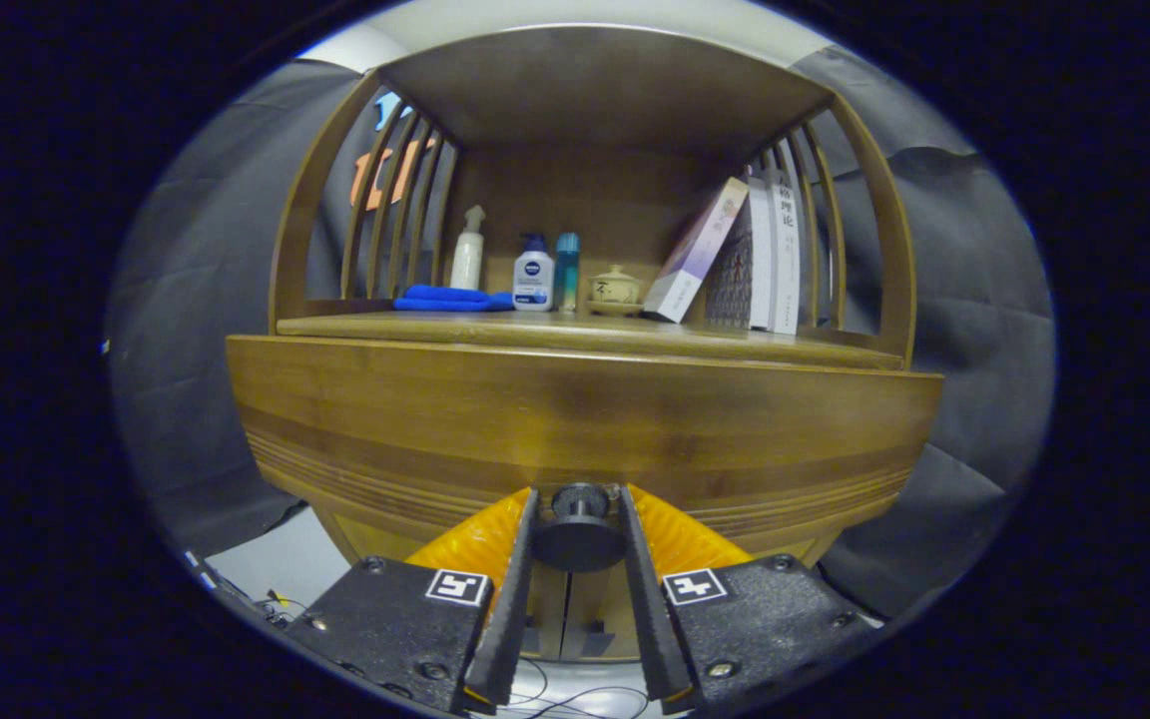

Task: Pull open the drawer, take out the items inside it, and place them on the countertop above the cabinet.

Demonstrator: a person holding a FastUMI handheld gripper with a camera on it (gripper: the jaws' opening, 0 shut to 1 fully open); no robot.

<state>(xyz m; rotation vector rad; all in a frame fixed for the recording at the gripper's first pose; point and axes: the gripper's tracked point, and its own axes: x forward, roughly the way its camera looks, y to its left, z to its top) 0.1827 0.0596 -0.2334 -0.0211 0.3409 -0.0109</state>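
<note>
Tongs (577, 494) are closest to me, clenched on the drawer knob (577, 539): both fingers (510, 609) press its sides, the knob sits between them near the tips. Knob is round and dark, mounted on the drawer front (575, 419).

Drawer front is a wide wooden panel with a darker band and fine grooves along its lower part. From here I can't tell whether it is shut flush or pulled out a little. I see nothing of the drawer's inside from this angle.

Directly above the drawer front is the counter (495, 328), the wooden top of the cabinet. On it, from the left:
- folded blue cloth (450, 298), lying flat
- white spray bottle (467, 252) upright behind the cloth
- white pump bottle (533, 275) with a blue label, touching or just beside the cloth's end
- slim teal bottle (566, 272) right beside that
- small lidded ceramic pot (615, 288)
- books (770, 262) at the right end, one tilted book (697, 252) leaning against the upright ones

Slatted curved wooden sides (405, 200) and a wooden roof enclose the counter space. Below the tongs, some cables (575, 697) lie on a light floor.
</note>
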